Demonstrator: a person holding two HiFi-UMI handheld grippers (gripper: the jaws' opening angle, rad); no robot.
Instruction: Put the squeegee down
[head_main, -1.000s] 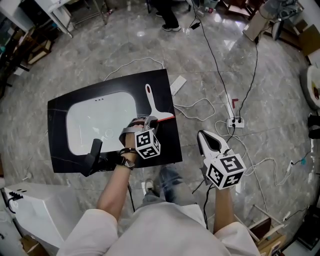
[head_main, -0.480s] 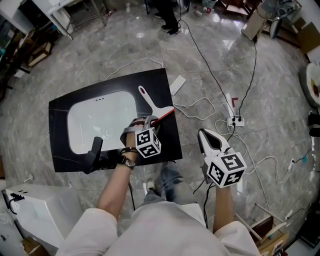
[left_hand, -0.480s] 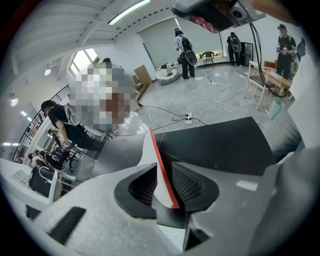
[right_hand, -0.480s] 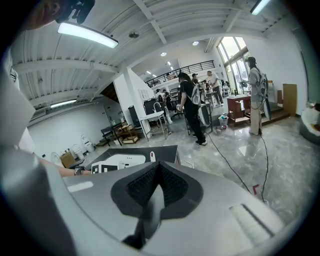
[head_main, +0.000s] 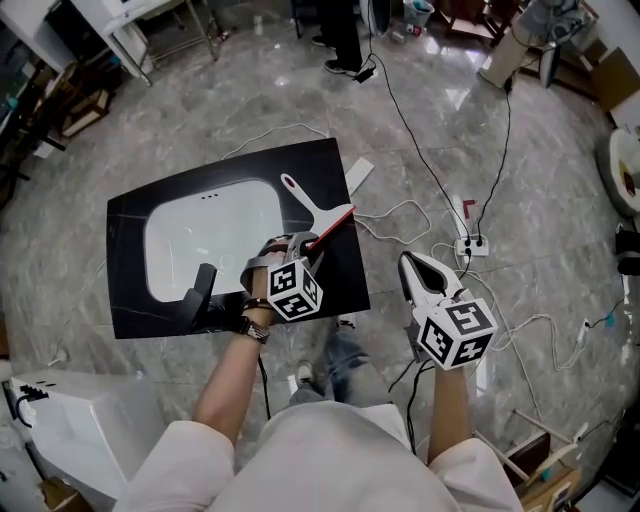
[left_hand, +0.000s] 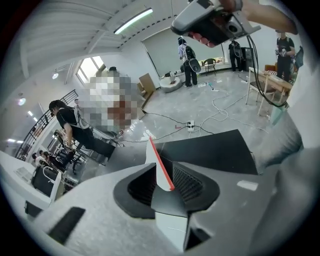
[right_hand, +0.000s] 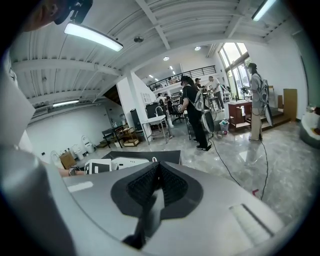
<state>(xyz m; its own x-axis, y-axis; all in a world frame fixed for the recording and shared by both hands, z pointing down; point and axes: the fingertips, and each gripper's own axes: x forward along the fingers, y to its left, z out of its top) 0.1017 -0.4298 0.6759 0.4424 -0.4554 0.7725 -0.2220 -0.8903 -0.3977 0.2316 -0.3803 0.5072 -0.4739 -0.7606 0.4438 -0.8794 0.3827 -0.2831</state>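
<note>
A white squeegee (head_main: 312, 212) with a red blade lies on the black countertop (head_main: 335, 285), just right of the white sink basin (head_main: 210, 235). Its handle points up-left. My left gripper (head_main: 298, 242) hovers at the blade end, and its jaws are opening. In the left gripper view the squeegee's blade edge (left_hand: 159, 167) stands between the jaws of the left gripper (left_hand: 167, 176), with a gap on each side. My right gripper (head_main: 406, 264) hangs over the floor to the right of the counter. In the right gripper view the right gripper (right_hand: 159, 167) has its pads together, with nothing between them.
A black faucet (head_main: 200, 290) stands at the sink's near edge. Cables and a power strip (head_main: 470, 243) lie on the marble floor to the right. A white flat piece (head_main: 358, 172) lies by the counter's far corner, and a white cabinet (head_main: 70, 410) stands at lower left. People stand farther off.
The squeegee's handle has swung leftward, from pointing straight up in the picture to up-left. The left gripper has drawn back slightly from the blade. The right gripper has barely moved.
</note>
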